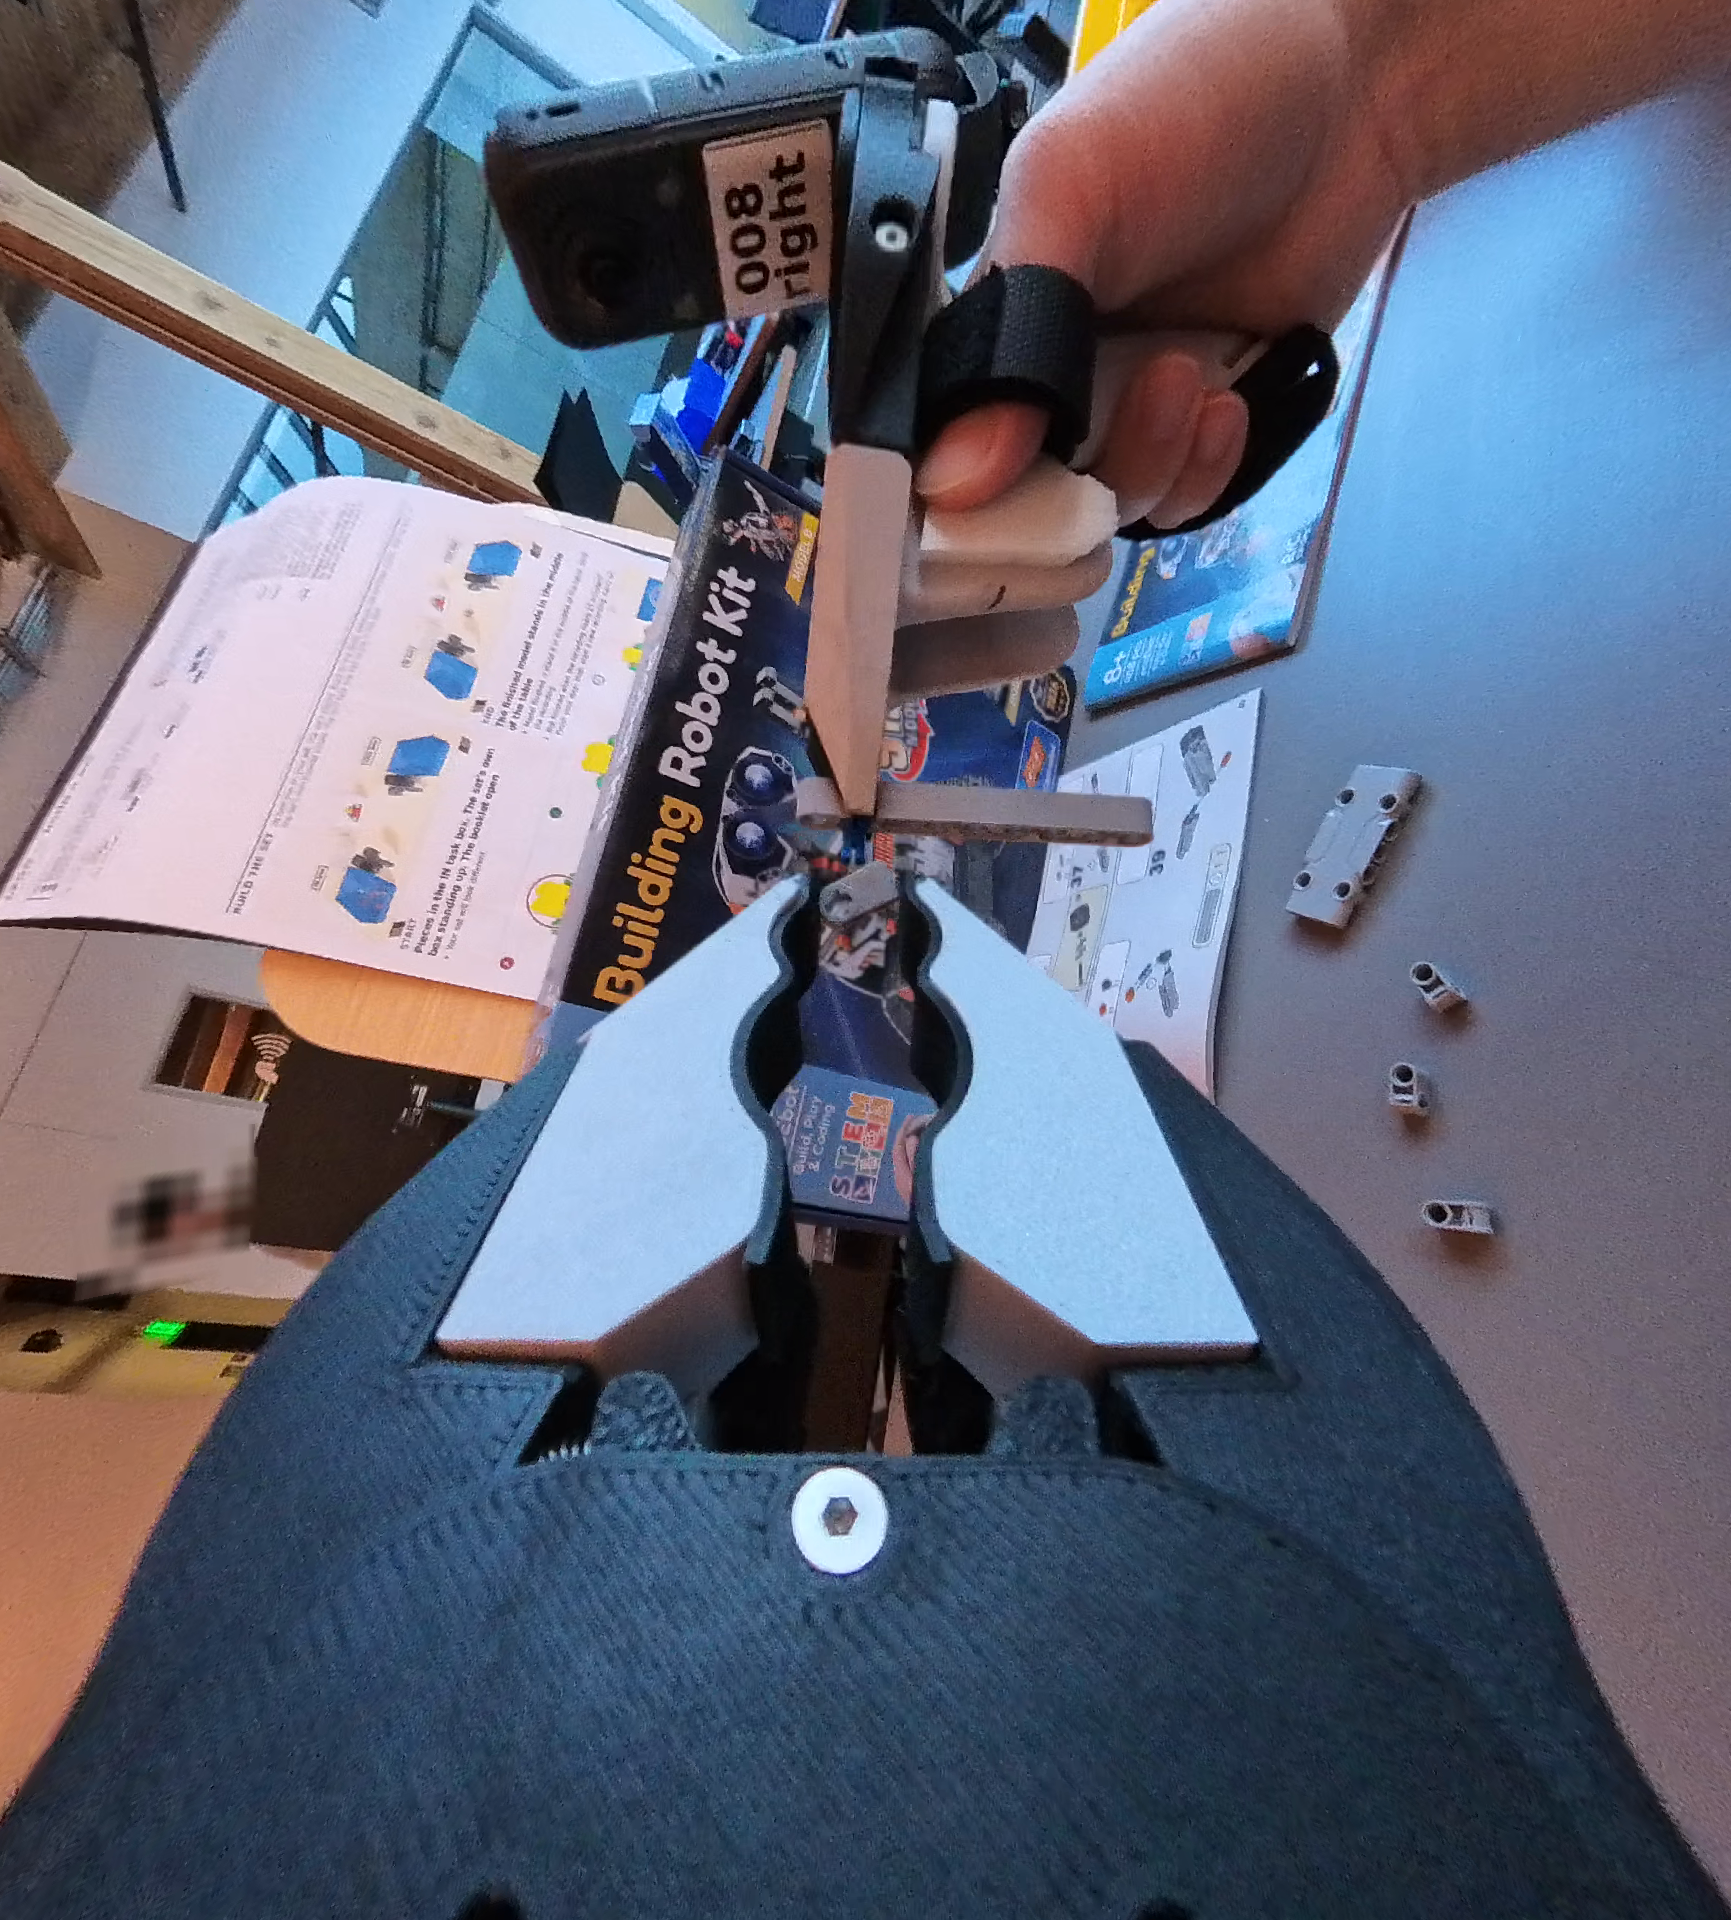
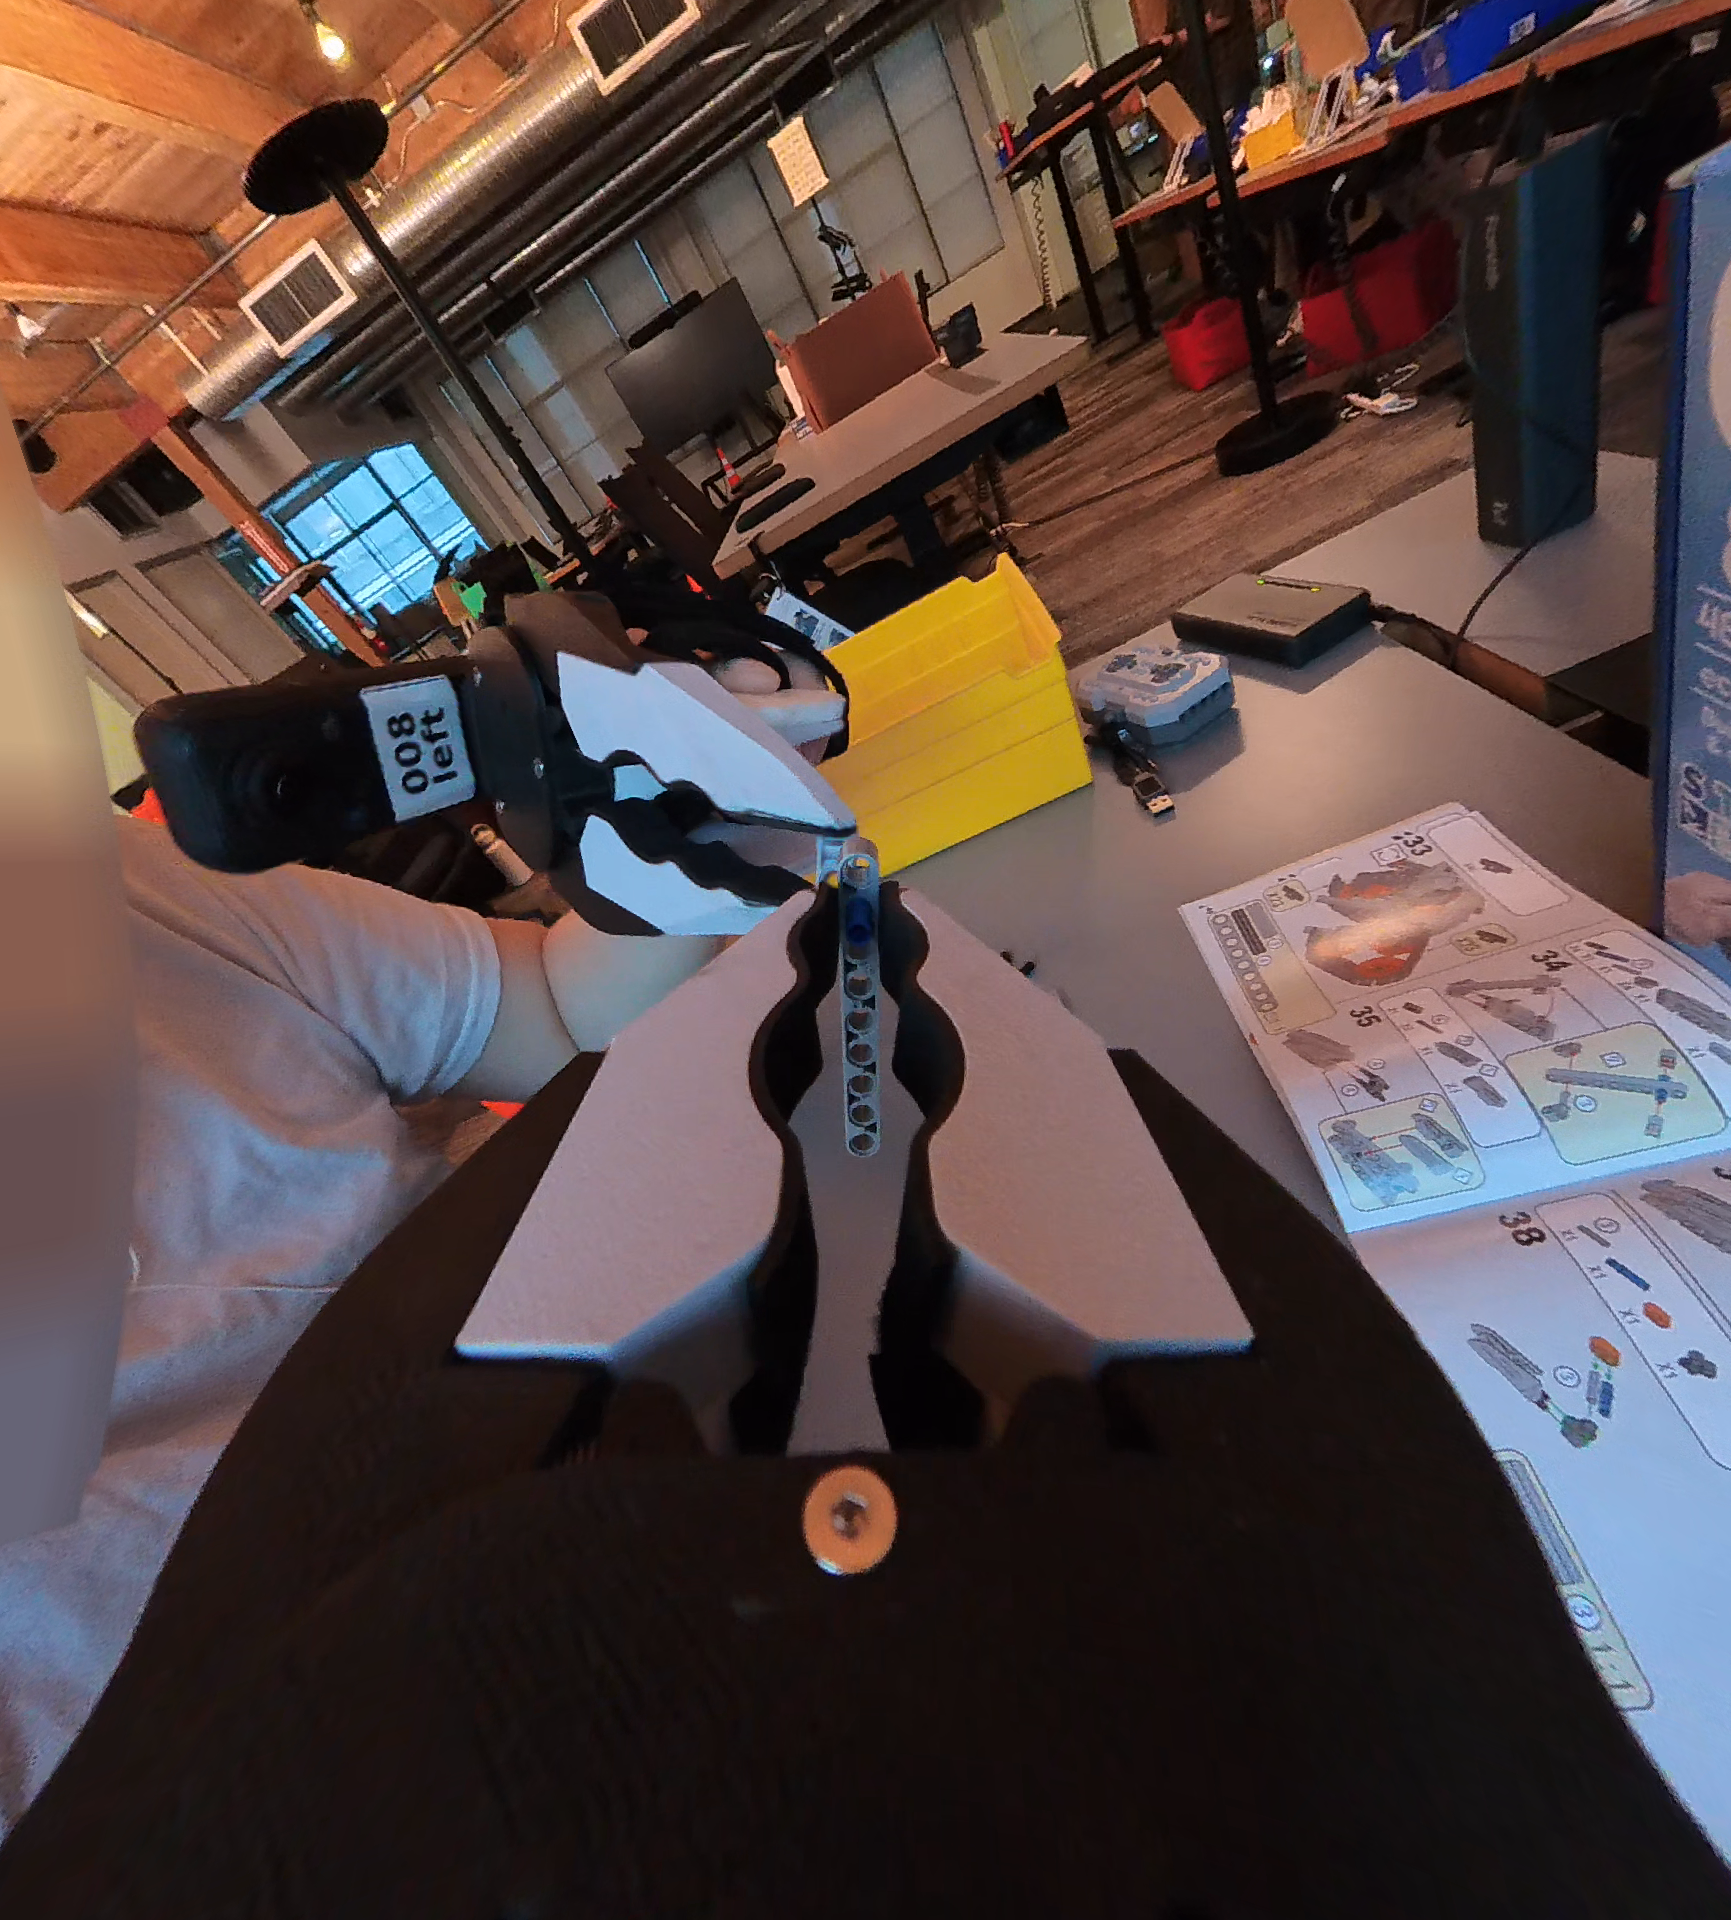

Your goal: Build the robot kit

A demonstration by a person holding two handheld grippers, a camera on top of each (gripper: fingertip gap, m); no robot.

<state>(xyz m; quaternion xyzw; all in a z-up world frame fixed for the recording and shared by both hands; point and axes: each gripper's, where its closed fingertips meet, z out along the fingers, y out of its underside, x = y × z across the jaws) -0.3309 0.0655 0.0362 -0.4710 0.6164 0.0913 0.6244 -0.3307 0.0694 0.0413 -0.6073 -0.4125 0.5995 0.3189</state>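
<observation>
Jaws of the right gripper [image 2: 853, 894] clamp a grey beam [image 2: 859, 1039], apparently near its end.

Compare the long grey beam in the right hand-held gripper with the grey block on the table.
The beam is long and thin, one row of holes; the block is shorter and broader. The beam is clamped in the right hand-held gripper, off the table; the block lies loose on it. Both are grey with round holes.

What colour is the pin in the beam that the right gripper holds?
Blue: the pin sits near the far end of the grey beam, clearest in the right wrist view.
</observation>
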